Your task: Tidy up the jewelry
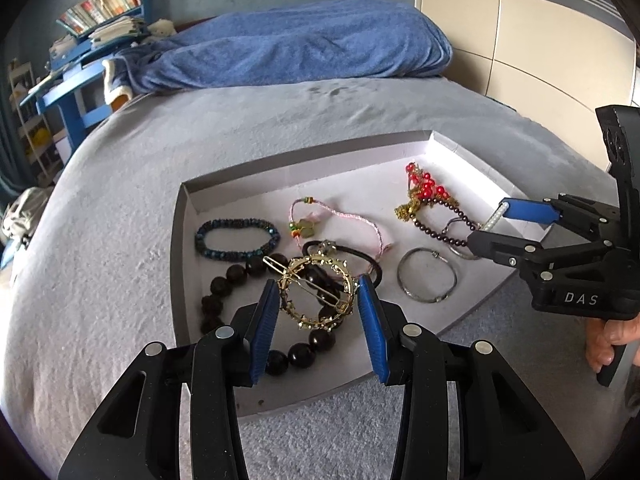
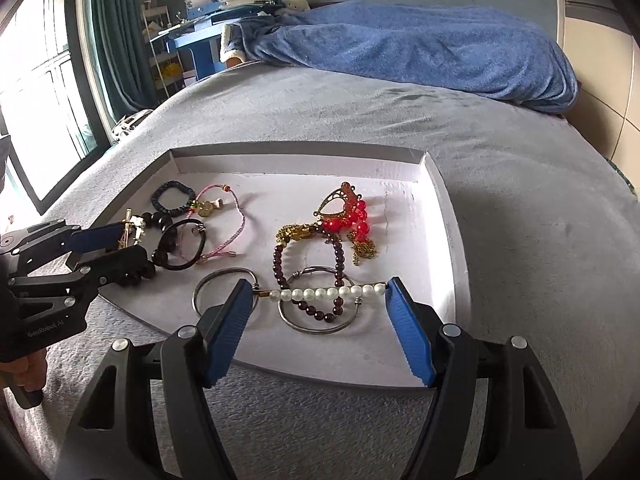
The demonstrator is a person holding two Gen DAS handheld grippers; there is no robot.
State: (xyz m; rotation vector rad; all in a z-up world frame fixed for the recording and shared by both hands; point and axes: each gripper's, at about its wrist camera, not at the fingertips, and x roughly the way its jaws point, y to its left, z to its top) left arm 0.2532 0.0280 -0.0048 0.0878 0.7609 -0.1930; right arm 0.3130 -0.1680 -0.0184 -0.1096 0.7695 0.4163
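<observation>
A shallow white tray [image 1: 300, 172] [image 2: 296, 164] lies on the grey bed and holds several pieces of jewelry. My left gripper [image 1: 318, 284] [image 2: 132, 240] is shut on a gold wreath hair clip [image 1: 320, 308], held just above the big black bead bracelet [image 1: 296, 354] at the tray's near left. My right gripper [image 2: 320, 286] [image 1: 488, 222] is shut on a pearl bar clip [image 2: 324, 293], which spans its pads end to end above a silver bangle [image 2: 320, 326] and a dark red bead bracelet [image 2: 280, 264]. A hand shows under each gripper.
Also in the tray are a dark blue bead bracelet [image 1: 236, 238], a pink cord bracelet [image 1: 336, 216], a black hair tie [image 1: 360, 256], another silver bangle [image 1: 426, 274] and red beads on gold chain [image 2: 352, 212]. A blue blanket [image 1: 304, 48] lies beyond; a blue desk [image 1: 76, 92] stands left.
</observation>
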